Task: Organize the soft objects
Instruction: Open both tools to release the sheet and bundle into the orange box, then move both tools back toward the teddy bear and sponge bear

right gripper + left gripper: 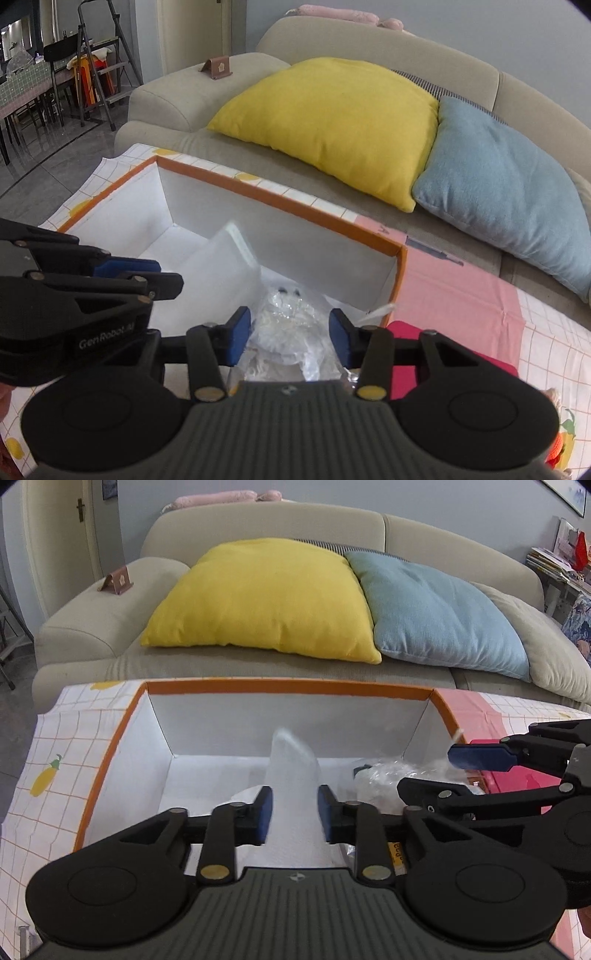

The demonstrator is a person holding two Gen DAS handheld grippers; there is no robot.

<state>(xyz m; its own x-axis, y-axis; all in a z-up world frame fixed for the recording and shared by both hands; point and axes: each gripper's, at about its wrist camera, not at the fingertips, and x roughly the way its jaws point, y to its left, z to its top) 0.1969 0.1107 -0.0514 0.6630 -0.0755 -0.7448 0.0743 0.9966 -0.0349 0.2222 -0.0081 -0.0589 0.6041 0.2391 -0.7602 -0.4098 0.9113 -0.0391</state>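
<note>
Hovering over box [110,746], both tongs [295,812] [290,332] straddle packets.

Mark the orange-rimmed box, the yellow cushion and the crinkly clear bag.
orange-rimmed box [288,684], left wrist view, far rim.
yellow cushion [266,594], left wrist view, middle of its face.
crinkly clear bag [286,328], right wrist view, bunched middle between the fingers.

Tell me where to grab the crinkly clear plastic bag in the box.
Pinch the clear plastic bag across its bunched upper part, coming from above with the right gripper. It sits low in the orange-rimmed box, whose walls probably block a side approach.
</note>
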